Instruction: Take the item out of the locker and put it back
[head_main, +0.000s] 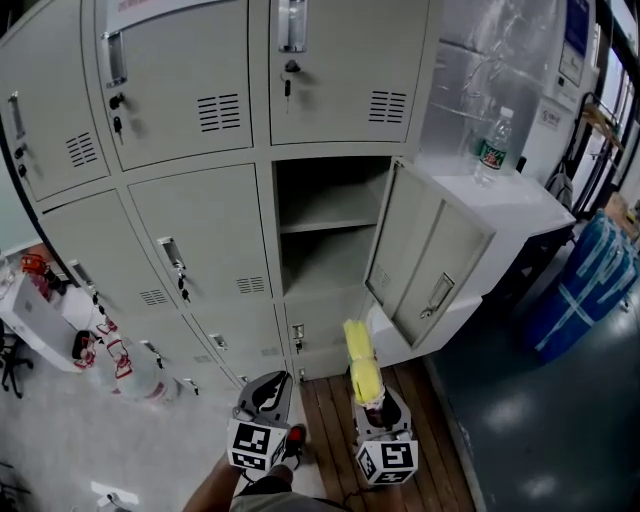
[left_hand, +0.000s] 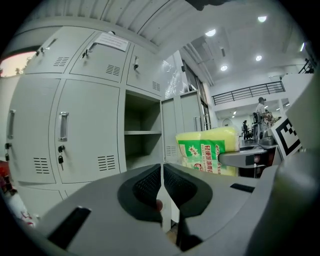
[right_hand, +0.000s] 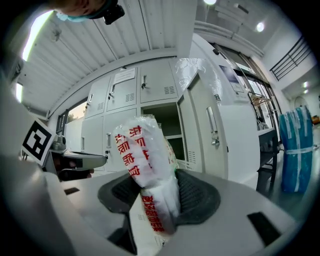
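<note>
A yellow packet with a clear printed wrapper (head_main: 360, 365) stands up out of my right gripper (head_main: 368, 395), whose pads are shut on its lower end (right_hand: 150, 200). The packet (right_hand: 145, 160) is out in front of the open locker compartment (head_main: 325, 225), which has one shelf and nothing visible inside. Its door (head_main: 430, 250) hangs open to the right. My left gripper (head_main: 268, 390) is beside the right one, shut with nothing between its pads (left_hand: 162, 187). In the left gripper view the packet (left_hand: 207, 150) shows to the right, clamped in the right gripper's jaws.
The other locker doors (head_main: 200, 240) are closed, some with keys. A water bottle (head_main: 493, 145) stands on the white cabinet (head_main: 520, 195) right of the lockers. A blue wrapped bundle (head_main: 590, 280) lies on the floor at right. Red and white clutter (head_main: 100, 340) sits at left.
</note>
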